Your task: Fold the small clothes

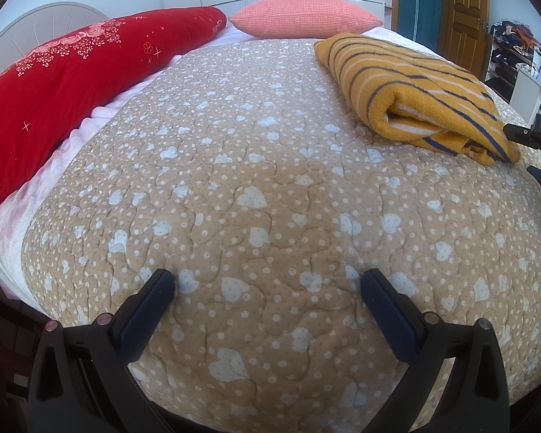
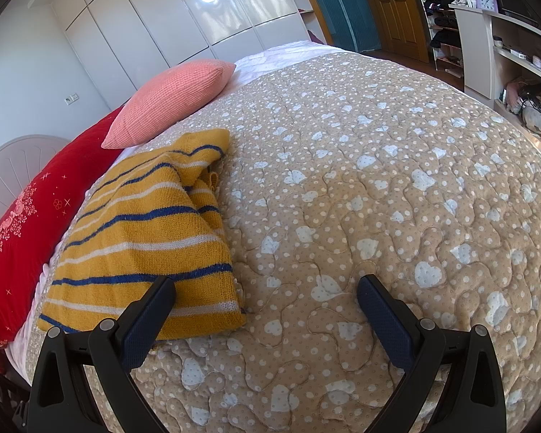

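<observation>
While I hold both tools over the bed, neither grips anything: my left tool (image 1: 267, 285) stands wide apart above bare quilt (image 1: 270, 198), and my right tool (image 2: 265, 288) is just as wide, its left finger (image 2: 148, 321) overlapping the near corner of the sweater in the right wrist view; I cannot tell whether it touches the knit.

The yellow sweater (image 2: 148, 238), striped in blue and white, lies folded into a thick bundle on the beige heart-and-dot quilt. In the left wrist view the sweater (image 1: 414, 93) sits toward the bed's right edge, its folded layers facing my left tool, with the tip of the right tool (image 1: 526, 133) just beside its near corner.

Along the head edge of the bed lie a long red pillow (image 1: 72, 83) with pink flowers and a pink cushion (image 1: 303, 14), the cushion near the sweater's far end but apart from it. A white headboard (image 1: 36, 25) shows behind the red pillow. Beyond the bed stand white wardrobe doors (image 2: 169, 18), a wooden door (image 1: 465, 11) and shelves (image 2: 447, 18) holding clutter and clocks.
</observation>
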`<state>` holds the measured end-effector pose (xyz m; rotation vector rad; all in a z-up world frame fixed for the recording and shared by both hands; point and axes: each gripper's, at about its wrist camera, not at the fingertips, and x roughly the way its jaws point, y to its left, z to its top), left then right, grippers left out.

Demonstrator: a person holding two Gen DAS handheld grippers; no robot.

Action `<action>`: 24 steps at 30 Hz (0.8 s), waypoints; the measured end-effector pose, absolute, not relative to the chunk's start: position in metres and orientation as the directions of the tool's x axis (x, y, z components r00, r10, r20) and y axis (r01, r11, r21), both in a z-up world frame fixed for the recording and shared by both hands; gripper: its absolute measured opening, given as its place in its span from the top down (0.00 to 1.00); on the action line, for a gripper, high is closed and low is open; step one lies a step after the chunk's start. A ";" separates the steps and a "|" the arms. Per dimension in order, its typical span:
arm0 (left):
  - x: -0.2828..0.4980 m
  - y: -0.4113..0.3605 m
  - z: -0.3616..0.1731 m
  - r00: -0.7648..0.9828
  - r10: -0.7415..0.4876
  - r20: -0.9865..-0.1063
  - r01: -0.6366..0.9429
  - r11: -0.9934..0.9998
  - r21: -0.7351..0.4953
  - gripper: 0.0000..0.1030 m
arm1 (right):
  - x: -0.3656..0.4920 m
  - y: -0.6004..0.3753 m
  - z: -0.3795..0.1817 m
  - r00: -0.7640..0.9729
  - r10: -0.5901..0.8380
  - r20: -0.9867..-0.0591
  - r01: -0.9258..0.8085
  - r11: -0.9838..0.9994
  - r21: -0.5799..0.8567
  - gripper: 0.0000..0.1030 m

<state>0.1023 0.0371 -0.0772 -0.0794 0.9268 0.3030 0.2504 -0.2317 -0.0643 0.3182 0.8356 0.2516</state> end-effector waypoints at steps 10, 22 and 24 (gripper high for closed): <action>0.103 0.037 -0.077 0.564 0.224 -0.795 -0.291 0.955 0.062 0.00 | 0.250 -0.232 -0.064 0.646 0.340 -0.683 -0.093 0.924 0.372 0.01; 0.101 0.035 -0.077 0.564 0.224 -0.795 -0.290 0.955 0.063 0.00 | 0.250 -0.232 -0.064 0.646 0.340 -0.683 -0.093 0.924 0.371 0.01; 0.101 0.036 -0.077 0.565 0.224 -0.794 -0.290 0.955 0.063 0.00 | 0.250 -0.232 -0.064 0.646 0.340 -0.683 -0.094 0.924 0.372 0.01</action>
